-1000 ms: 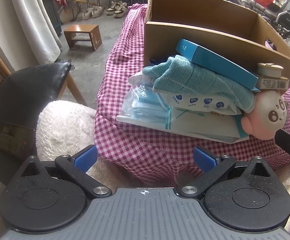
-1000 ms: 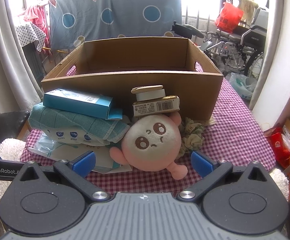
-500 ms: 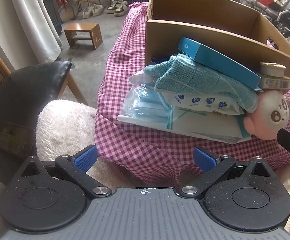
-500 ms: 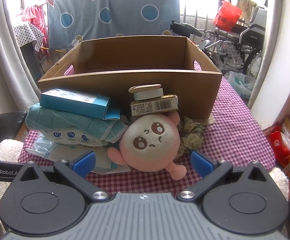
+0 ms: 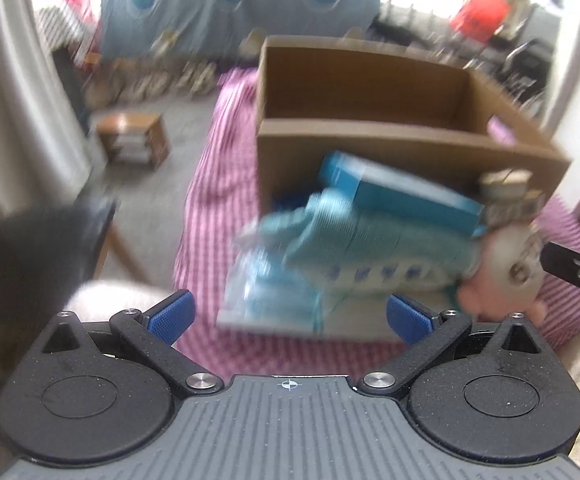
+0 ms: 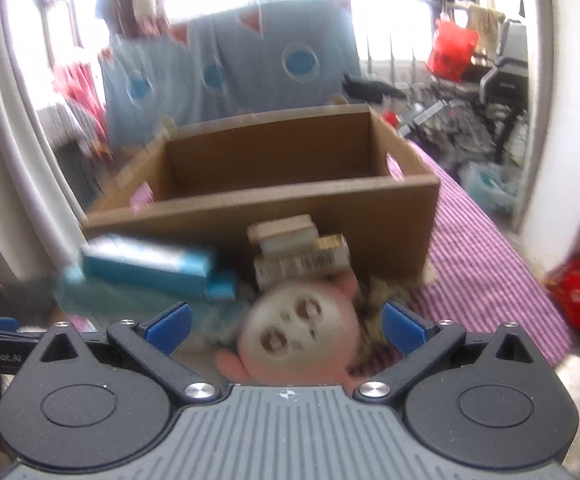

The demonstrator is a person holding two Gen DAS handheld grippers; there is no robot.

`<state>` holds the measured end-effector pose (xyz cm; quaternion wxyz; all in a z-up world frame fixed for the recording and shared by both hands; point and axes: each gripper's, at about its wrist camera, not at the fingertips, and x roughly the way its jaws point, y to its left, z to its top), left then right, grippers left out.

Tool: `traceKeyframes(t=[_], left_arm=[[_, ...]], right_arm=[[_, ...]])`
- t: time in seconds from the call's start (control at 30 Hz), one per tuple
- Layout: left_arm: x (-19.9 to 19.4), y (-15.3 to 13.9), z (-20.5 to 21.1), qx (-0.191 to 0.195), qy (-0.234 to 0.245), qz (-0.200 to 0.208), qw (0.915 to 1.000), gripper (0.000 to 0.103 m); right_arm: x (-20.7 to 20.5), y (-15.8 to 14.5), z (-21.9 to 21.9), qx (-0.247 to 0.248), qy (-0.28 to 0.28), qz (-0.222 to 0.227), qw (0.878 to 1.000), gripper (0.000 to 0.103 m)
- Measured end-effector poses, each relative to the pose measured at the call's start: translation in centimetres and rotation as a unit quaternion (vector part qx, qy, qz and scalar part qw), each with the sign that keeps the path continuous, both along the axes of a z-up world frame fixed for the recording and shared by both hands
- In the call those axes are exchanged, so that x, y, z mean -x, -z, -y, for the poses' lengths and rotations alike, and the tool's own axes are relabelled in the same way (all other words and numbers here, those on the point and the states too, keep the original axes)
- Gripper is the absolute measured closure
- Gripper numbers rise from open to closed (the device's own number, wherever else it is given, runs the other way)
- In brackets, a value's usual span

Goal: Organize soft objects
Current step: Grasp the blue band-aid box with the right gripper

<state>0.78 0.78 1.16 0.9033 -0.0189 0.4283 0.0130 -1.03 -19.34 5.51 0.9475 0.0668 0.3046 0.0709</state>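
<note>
cardboard box looks empty, so nothing's sorted yet | soft pile sits just in front of it: teal towel, then plush | my right gripper gapes wide around the plush, presumably lining up | left gripper spread, empty

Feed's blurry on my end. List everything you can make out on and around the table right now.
Cardboard box: one, brown, open, behind the pile.
Carton: one, blue, top of pile.
Towel: one, teal, under the carton.
Plastic packets: count unclear, pale blue, pile bottom.
Plush toy: one, pink and cream, front of box.
Small packages: two, beige, above the plush.
Tablecloth: one, pink checked.
Stool: one, wooden, floor.
Left gripper: open.
Right gripper: open, around the plush.
</note>
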Motion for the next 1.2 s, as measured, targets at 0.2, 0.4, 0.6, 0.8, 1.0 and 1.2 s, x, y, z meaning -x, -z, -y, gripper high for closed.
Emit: traceKeyframes(t=[0.2,0.4,0.6,0.8,1.0,1.2], left_arm=[[-0.4,-2.4,-0.5,0.030,0.073,0.109,0.9909,0.001],[-2.7,-2.5,-0.3,0.064,0.138,0.125,0.9805,0.005],[-4.7,-1.1,1.1,0.041,0.178,0.108,0.9773,0.018],[-5.1,-0.3,1.0,0.044,0.206,0.094,0.9731,0.028],[-5.5,-0.4,0.7,0.056,0.225,0.089,0.9687,0.027],[-5.5,-0.5,1.0,0.048,0.232,0.084,0.9680,0.027]], right_arm=[[-1.6,-1.8,0.6,-0.121,-0.068,0.040,0.989,0.001],[-6.0,-1.1,-1.5,-0.172,-0.117,-0.035,0.978,0.034],[-9.0,0.2,-3.6,-0.136,-0.111,-0.092,0.980,0.042],[-10.2,0.8,-4.5,-0.116,-0.096,-0.123,0.981,0.043],[-11.5,1.3,-4.4,-0.127,-0.088,-0.160,0.975,0.042],[-11.7,1.0,-4.6,-0.127,-0.097,-0.173,0.972,0.042]])
